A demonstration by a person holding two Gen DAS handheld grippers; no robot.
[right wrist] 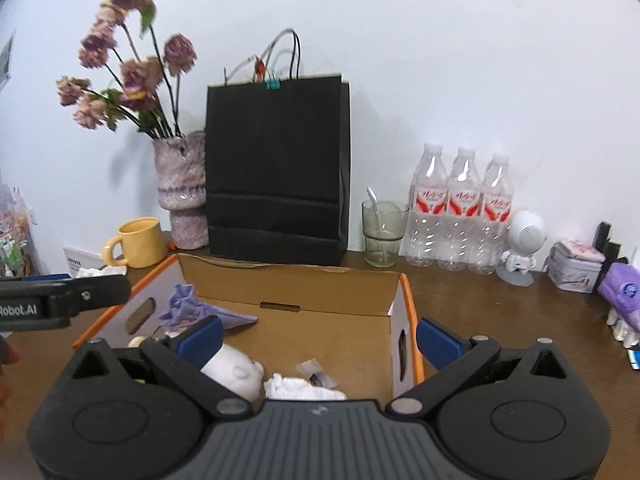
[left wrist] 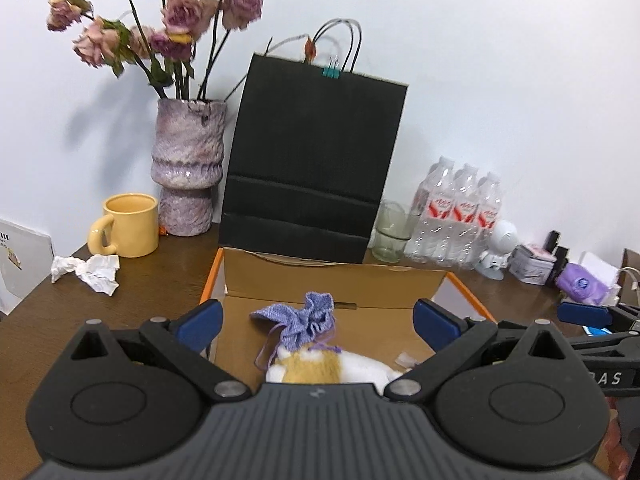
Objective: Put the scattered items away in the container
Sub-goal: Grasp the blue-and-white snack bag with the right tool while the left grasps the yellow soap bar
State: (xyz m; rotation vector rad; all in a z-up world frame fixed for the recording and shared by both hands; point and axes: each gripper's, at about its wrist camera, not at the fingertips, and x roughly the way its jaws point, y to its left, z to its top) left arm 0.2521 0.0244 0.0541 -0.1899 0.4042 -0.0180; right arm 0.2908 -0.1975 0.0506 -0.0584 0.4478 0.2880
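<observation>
Hovering over the box (left wrist: 336,284), both my claws stand wide apart and hold nothing: left claw (left wrist: 318,316), right claw (right wrist: 320,338). Risk: crumpled paper (left wrist: 86,272) on the table, left of the box beside the mug (left wrist: 130,230), gets overlooked or slips when pinched. Pouch (left wrist: 304,318) and plush (left wrist: 320,368) lie inside the box, below my left claw.

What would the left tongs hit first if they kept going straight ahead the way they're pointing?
Probably the purple drawstring pouch lying in the cardboard box, between the open left tongs; beyond it, the box's back wall. Depth is uncertain.
</observation>
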